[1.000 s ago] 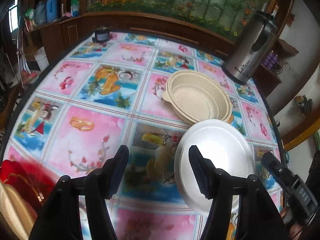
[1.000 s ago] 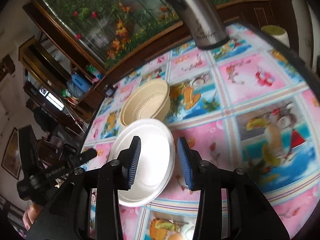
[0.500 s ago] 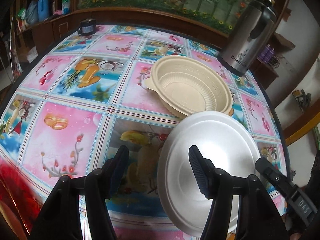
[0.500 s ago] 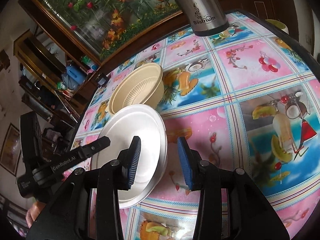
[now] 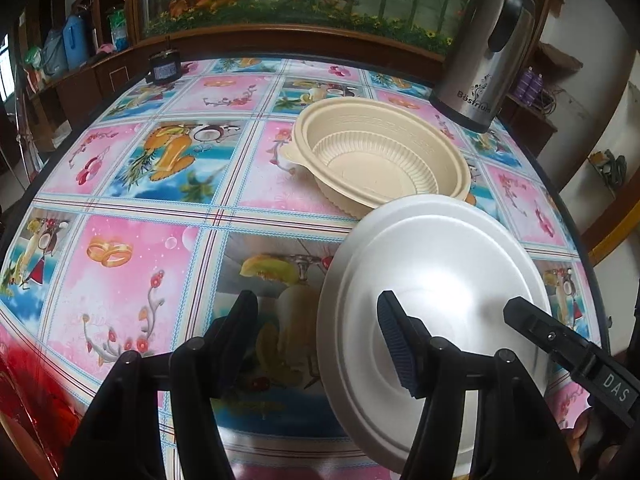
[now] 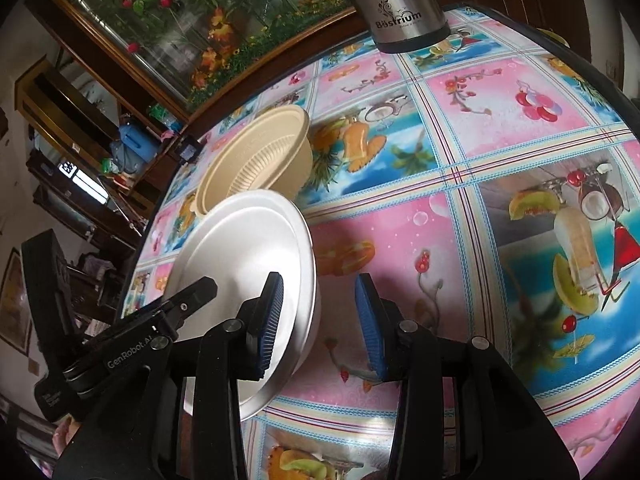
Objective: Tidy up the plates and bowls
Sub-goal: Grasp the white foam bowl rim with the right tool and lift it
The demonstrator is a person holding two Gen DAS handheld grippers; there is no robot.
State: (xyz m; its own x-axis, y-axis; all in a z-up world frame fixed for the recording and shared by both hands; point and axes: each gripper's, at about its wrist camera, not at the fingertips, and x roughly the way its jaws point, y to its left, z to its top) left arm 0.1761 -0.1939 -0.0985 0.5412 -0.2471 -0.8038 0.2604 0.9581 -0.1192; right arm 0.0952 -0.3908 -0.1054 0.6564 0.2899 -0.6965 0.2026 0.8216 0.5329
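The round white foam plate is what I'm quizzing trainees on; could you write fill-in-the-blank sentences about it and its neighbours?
1. The round white foam plate lies upside ____.
2. The ribbed bowl behind it is coloured ____.
3. The steel flask stands on the table's ____ edge.
4. The right gripper straddles the plate's ____.

Missing words: down; beige; far; rim

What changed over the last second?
Both claws, left and right, came down closer to the white plate, each straddling its rim, neither gripping yet. Openings unchanged. The beige bowl, the plate and the flask stayed put.
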